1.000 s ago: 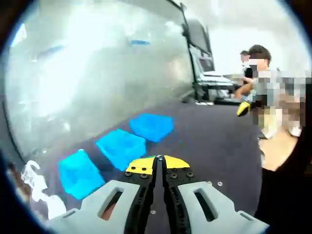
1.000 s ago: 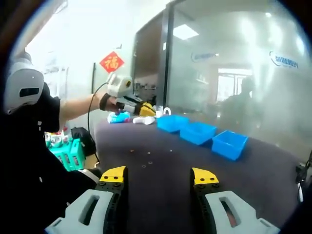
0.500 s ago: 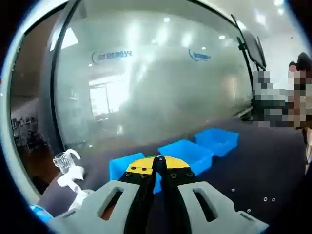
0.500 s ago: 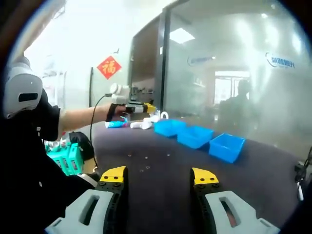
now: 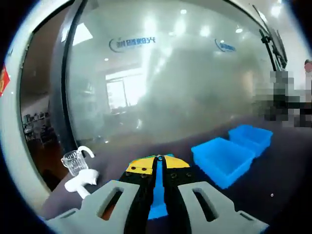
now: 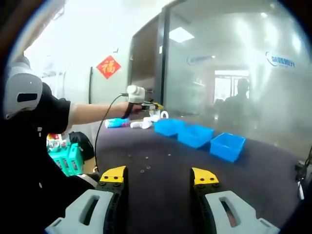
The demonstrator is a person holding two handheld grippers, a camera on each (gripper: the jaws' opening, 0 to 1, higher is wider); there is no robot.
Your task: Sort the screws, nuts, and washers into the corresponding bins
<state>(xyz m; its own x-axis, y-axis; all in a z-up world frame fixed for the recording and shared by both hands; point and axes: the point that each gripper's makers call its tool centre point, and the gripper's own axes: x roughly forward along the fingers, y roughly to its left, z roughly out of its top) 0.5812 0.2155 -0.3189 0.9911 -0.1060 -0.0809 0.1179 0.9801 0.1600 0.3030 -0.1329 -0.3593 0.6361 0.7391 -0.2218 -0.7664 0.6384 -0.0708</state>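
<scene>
Left gripper view: left gripper (image 5: 159, 159) has its yellow-tipped jaws pressed together; whether anything sits between the tips cannot be told. Directly beyond and under the tips lies the nearest blue bin (image 5: 157, 197), partly hidden by the jaws. Second bin (image 5: 223, 159) lies to the right of the tips, third bin (image 5: 251, 137) further right beyond it. Left of the fingers, a clear glass cup (image 5: 76, 161) on white objects. All rest on the dark table (image 5: 287, 185), glass wall (image 5: 161, 78) behind.

Right gripper view: right gripper (image 6: 159, 176) held with jaws wide apart, nothing between them. Ahead of the tips, small hardware pieces (image 6: 144, 170) scattered on the table. Three blue bins in a row further ahead, to the right. The left gripper is held out over the leftmost bin.
</scene>
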